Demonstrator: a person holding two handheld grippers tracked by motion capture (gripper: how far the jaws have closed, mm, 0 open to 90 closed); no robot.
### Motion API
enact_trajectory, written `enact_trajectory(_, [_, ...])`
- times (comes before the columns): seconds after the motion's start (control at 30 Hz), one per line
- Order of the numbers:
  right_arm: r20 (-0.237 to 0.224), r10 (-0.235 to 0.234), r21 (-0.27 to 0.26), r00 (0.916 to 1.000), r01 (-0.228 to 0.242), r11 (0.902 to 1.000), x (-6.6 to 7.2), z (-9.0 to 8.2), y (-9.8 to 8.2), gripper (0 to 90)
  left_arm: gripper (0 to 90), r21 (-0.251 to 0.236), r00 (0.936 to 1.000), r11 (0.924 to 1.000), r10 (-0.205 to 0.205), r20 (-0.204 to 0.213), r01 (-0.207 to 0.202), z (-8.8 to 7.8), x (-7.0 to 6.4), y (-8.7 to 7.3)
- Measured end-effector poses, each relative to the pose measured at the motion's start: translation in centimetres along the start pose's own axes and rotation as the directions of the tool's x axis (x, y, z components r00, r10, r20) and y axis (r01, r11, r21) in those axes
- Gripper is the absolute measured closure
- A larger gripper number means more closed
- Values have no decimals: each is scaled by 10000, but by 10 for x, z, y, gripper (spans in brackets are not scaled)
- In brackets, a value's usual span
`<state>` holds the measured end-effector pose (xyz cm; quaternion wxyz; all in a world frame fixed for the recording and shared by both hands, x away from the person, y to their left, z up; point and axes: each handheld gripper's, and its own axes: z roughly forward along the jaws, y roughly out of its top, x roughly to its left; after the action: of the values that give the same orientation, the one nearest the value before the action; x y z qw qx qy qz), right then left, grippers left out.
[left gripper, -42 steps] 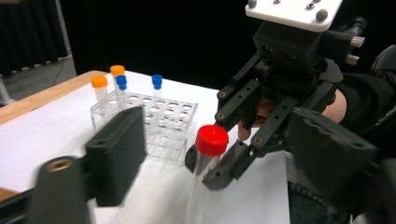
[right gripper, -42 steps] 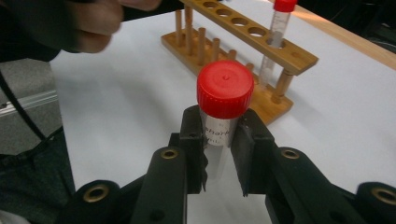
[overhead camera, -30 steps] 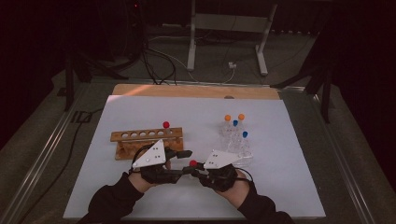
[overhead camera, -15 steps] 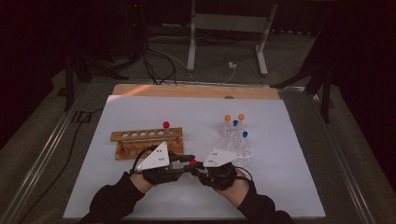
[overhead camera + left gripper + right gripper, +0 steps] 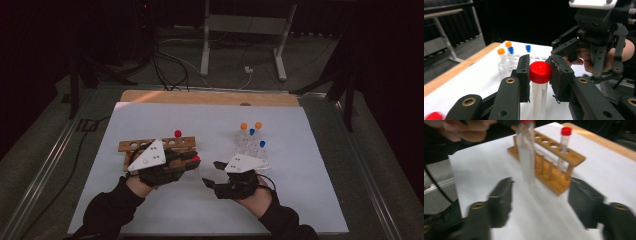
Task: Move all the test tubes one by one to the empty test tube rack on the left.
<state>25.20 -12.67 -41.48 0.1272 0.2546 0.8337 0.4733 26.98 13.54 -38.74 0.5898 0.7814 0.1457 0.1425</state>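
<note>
1. Nearest the person, the right gripper (image 5: 212,175) sits over the white sheet (image 5: 300,200) with its jaws spread wide and nothing between them; they have just been opening.
2. In the right gripper view, bare sheet shows between the two black jaws, and the clear tube hangs upright farther off, above the sheet.
3. Just to the left, the left gripper (image 5: 539,75) is clamped on the red cap of that tube (image 5: 540,98), one pad pressing each side of the cap. Its jaws have just been closing.
4. The tube points straight down from the cap, just in front of the near end of the wooden rack (image 5: 132,146).
5. In the rack, a second red-capped tube (image 5: 564,141) stands upright in a hole at the far end; the other holes visible are open.
6. Farther right, well apart from the rack, a cluster of tubes with orange and blue caps (image 5: 251,136) stands on the sheet.
</note>
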Motion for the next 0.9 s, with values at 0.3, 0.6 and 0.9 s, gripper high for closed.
enact_trajectory(0.3, [-128, 482, -965, 9988, -492, 9941, -8, -11, 3, 28, 718, -196, 9916, 9995, -256, -1265, 233, -25, 24, 12])
enact_trajectory(0.6, [-153, 98, -1196, 9998, -116, 9928, -8, -16, 3, 24, 718, -132, 9697, 9986, -530, -2385, 513, -37, 53, 9])
enact_trajectory(0.9, [-11, -230, -1117, 9997, 227, 9935, -7, -16, 0, 24, 718, -227, 9434, 9943, -1059, -3143, 1040, -34, 82, -7])
